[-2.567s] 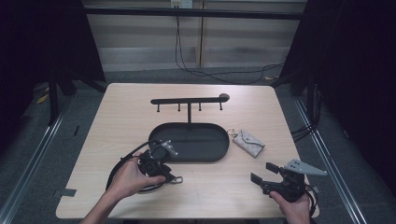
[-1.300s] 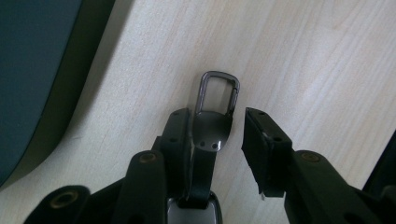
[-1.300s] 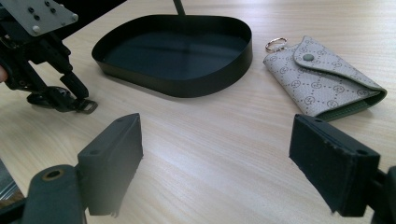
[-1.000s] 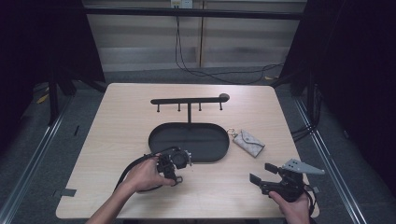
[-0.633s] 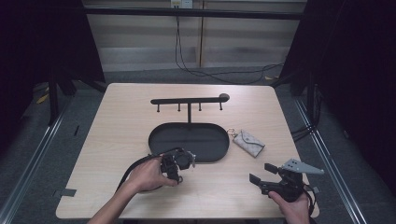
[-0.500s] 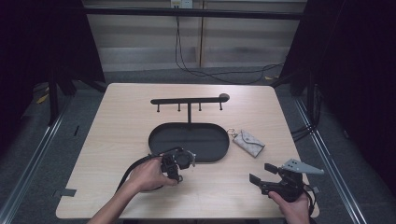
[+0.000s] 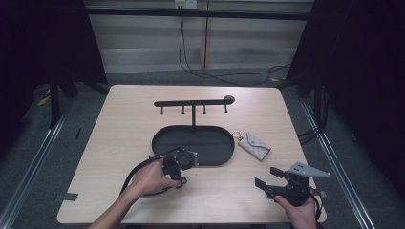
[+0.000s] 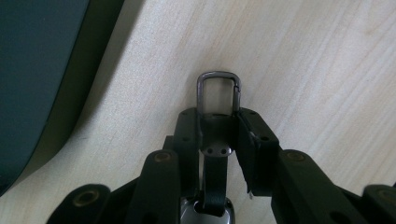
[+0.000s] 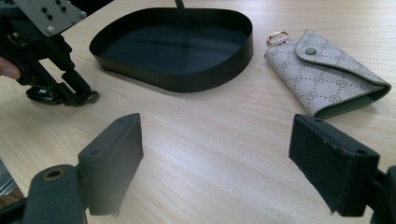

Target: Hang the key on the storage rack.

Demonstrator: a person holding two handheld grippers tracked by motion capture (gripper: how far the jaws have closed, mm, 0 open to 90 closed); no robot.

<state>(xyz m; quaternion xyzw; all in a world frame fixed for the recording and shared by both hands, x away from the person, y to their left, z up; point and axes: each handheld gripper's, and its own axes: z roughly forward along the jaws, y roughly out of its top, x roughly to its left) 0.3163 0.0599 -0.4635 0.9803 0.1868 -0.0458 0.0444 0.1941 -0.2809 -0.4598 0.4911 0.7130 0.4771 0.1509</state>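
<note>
While pinched by left gripper (image 8: pixel 217 135) at one thin strap:
Grey metal clasp ring (image 8: pixel 218 91) could slip, dropping onto pale wooden counter (image 8: pixel 327 56); right gripper (image 9: pixel 233 161) fingers wide, empty.

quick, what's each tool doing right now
Left tool: shut on the strap of a key fob with a metal clasp, low over the table.
Right tool: open, holding nothing.

Count on table (image 7: pixel 124 119): one black oval tray (image 7: pixel 193 143), one hook rack (image 7: pixel 193 102) with four pegs. One patterned key pouch (image 7: pixel 254 145), one metal clasp on a strap (image 8: pixel 218 91). Two grippers.
</note>
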